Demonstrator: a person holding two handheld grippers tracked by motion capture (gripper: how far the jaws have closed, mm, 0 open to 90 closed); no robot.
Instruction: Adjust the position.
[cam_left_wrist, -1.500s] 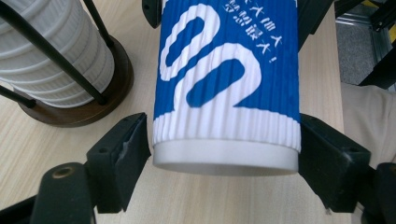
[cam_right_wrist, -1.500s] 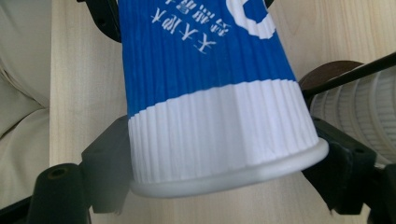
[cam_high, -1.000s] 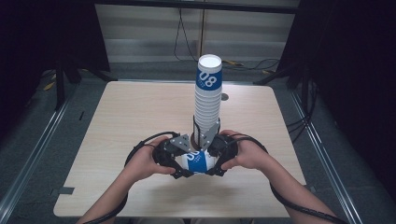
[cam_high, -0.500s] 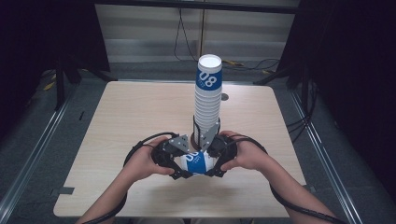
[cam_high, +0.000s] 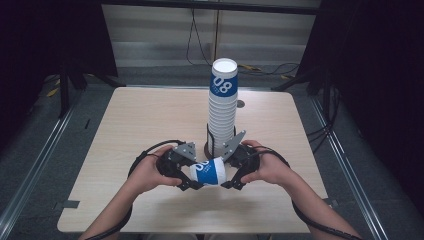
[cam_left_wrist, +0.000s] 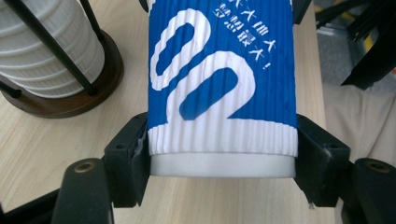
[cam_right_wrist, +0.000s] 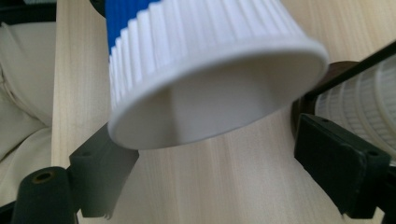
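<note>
1. Near the table's (cam_high: 125, 125) front edge, a blue-and-white cup (cam_high: 210, 171) lay sideways between both grippers.
2. Left gripper (cam_high: 186, 176) clamped its base end — pads pressing both sides.
3. Right gripper (cam_high: 231, 175) stood released around the open rim.
4. Just behind — the cup stack (cam_high: 223, 112).

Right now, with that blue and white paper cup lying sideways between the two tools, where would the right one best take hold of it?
Probably just behind the open rim. The cup lies on its side, its base end clamped by the left gripper, its wide mouth facing the right gripper, whose fingers stand apart. Coming in from the mouth end, they could close across the ribbed wall, gently, as paper crushes.
</note>
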